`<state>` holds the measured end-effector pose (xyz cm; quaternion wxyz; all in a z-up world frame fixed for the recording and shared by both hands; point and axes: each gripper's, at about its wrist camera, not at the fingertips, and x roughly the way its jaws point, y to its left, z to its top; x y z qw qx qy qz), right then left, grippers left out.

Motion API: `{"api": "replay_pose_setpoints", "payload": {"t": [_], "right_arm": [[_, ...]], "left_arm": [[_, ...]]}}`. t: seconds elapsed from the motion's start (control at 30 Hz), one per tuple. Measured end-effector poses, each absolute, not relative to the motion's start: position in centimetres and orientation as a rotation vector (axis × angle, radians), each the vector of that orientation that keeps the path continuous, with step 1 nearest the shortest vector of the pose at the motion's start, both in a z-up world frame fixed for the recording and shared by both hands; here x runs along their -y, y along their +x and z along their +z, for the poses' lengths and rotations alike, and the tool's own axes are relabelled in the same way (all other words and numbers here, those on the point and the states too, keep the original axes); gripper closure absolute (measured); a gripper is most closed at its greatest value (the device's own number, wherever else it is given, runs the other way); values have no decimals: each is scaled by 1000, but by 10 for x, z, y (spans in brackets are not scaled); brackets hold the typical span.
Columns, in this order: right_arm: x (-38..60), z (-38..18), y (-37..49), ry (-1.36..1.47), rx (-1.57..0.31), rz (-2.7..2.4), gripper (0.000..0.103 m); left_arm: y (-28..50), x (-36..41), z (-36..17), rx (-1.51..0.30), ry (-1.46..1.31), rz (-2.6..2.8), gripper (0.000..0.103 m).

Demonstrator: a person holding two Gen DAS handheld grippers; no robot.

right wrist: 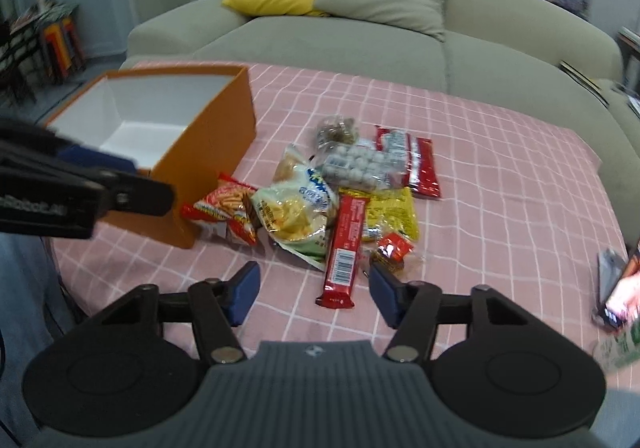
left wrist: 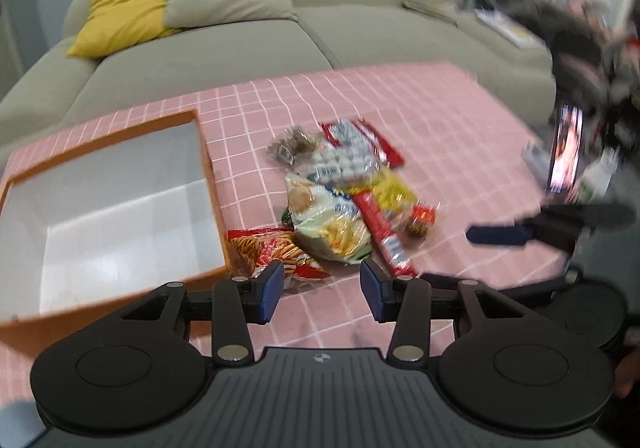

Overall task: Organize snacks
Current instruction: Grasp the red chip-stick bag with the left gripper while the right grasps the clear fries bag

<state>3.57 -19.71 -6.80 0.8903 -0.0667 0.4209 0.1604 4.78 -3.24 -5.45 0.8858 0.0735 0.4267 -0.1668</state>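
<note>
A pile of snack packs lies on the pink checked tablecloth (left wrist: 440,119): a red stick-snack bag (left wrist: 276,248), a pale chip bag (left wrist: 332,219), a long red bar (left wrist: 384,232), a yellow pack (left wrist: 392,187), a clear pack of white balls (left wrist: 344,159). An empty orange box (left wrist: 120,199) with a white inside stands left of the pile. My left gripper (left wrist: 322,292) is open just before the pile. My right gripper (right wrist: 314,294) is open, with the red bar (right wrist: 346,248) just ahead of it. The box (right wrist: 200,151) and chip bag (right wrist: 296,207) also show in the right wrist view.
A grey-green sofa (left wrist: 280,27) with a yellow cushion (left wrist: 124,7) stands behind the table. A phone (right wrist: 624,288) stands at the table's right edge. The right gripper's finger (left wrist: 500,235) shows in the left wrist view, the left gripper's finger (right wrist: 96,163) in the right one.
</note>
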Motion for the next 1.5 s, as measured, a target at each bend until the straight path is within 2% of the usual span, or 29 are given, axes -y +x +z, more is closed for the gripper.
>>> {"api": "replay_pose_setpoints", "payload": {"t": [0.07,0.13,0.37,0.73,0.83,0.97,1.03,1.27,1.33,1.5], "right_arm": [[195,-74,43,-168,-874,372,55],[193,-80,50,-200,-869,411,55],[185,-105,76,-330,-870,546,52],[164,-144,88,-558,-798,668,51],[164,-151,85,-620,-750,681,34],[165,-157,89,-678,-689,714,27],[165,-162,92,-707,-668,727,24],[160,-171,104,-758,-600,766,23],[157,-173,104,-773,-582,764,24],[155,-174,101,-793,-556,752,33]], "left_arm": [[51,41,-64,-873,250,-369,51],[51,49,-71,-861,344,-376,50],[57,67,-94,-836,611,-418,37],[82,85,-134,-902,866,-447,37],[88,90,-141,-898,935,-469,31],[91,92,-152,-901,1040,-521,26],[95,91,-156,-913,1066,-537,25],[109,90,-170,-957,1102,-562,25],[112,90,-172,-973,1092,-553,29],[111,91,-170,-980,1051,-543,43]]}}
